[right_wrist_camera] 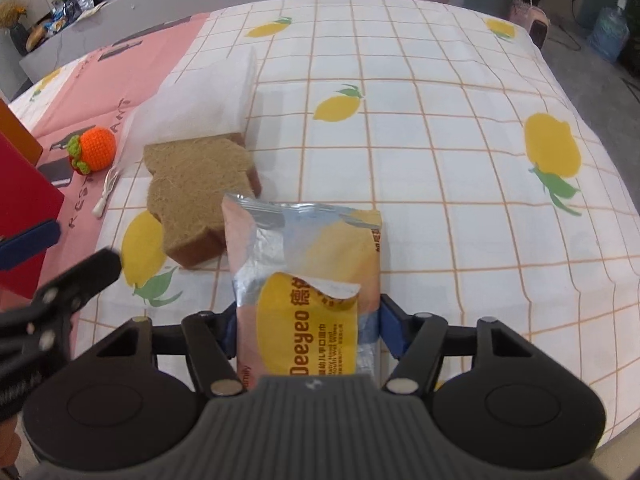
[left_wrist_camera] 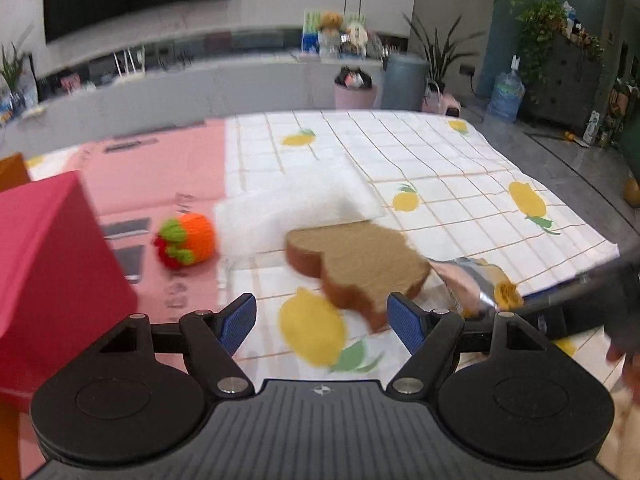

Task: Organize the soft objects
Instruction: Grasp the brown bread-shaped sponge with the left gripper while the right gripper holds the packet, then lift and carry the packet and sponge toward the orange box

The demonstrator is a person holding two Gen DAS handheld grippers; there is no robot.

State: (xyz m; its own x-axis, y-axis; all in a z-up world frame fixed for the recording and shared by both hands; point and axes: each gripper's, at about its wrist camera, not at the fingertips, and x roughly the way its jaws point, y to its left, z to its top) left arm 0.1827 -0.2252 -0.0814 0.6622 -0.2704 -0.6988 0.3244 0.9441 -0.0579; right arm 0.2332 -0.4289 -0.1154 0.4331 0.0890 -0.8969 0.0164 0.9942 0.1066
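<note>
A pink and yellow wipes pack (right_wrist_camera: 304,264) lies on the lemon-print cloth (right_wrist_camera: 440,160). My right gripper (right_wrist_camera: 306,328) is shut on its near end, with a blue pad against each side. Left of the pack sits a brown shaped sponge (right_wrist_camera: 192,184), its edge under the pack's corner. Behind the sponge lie a white fluffy pad (right_wrist_camera: 200,96) and a crocheted orange fruit (right_wrist_camera: 94,148). My left gripper (left_wrist_camera: 322,320) hovers open and empty just short of the sponge (left_wrist_camera: 356,264). The fruit (left_wrist_camera: 188,240) lies to its far left, and the pack (left_wrist_camera: 468,284) is blurred at the right.
A red box (left_wrist_camera: 52,264) stands close on the left, beside the left gripper's fingers (right_wrist_camera: 88,272). A pink printed mat (left_wrist_camera: 160,176) covers the table's left part. A white cable (right_wrist_camera: 106,192) lies by the fruit. Bins and plants stand on the floor beyond the table.
</note>
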